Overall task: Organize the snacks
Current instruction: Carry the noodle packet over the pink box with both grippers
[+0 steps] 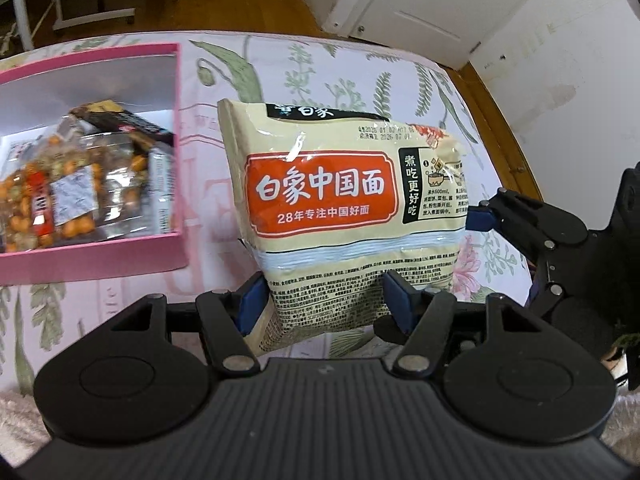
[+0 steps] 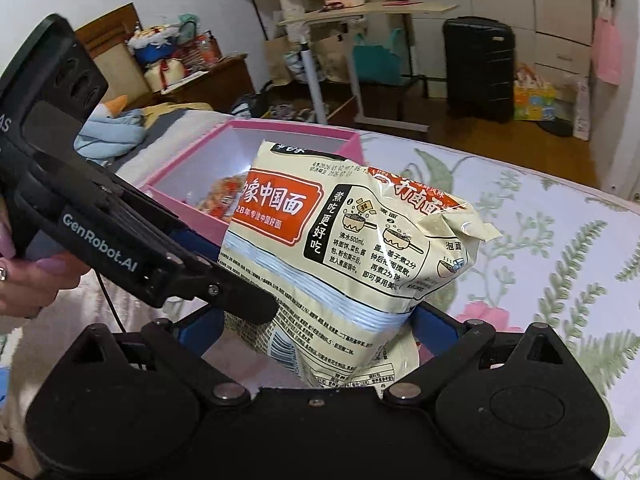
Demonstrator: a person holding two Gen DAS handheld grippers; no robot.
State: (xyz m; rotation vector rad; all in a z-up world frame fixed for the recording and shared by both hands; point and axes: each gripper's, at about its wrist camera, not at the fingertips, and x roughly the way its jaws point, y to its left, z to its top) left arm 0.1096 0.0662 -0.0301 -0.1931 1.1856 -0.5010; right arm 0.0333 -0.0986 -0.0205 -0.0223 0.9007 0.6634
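Note:
A cream instant-noodle packet [image 1: 344,208] with a red label is held upright above the floral bedspread. My left gripper [image 1: 326,300] is shut on its lower edge. My right gripper [image 2: 316,332] is also closed on the packet [image 2: 352,248] from its right side; that gripper shows in the left wrist view [image 1: 476,216] touching the packet's right edge. A pink box [image 1: 176,128] sits to the left, holding bags of orange snacks [image 1: 76,184]. In the right wrist view the box [image 2: 352,140] lies behind the packet.
The floral bedspread [image 1: 320,68] covers the surface. Wooden floor [image 1: 248,4], a white door [image 1: 432,4] and a rolling table [image 2: 360,16] with a black suitcase [image 2: 478,68] lie beyond. A blue blanket [image 2: 108,132] is at the far left.

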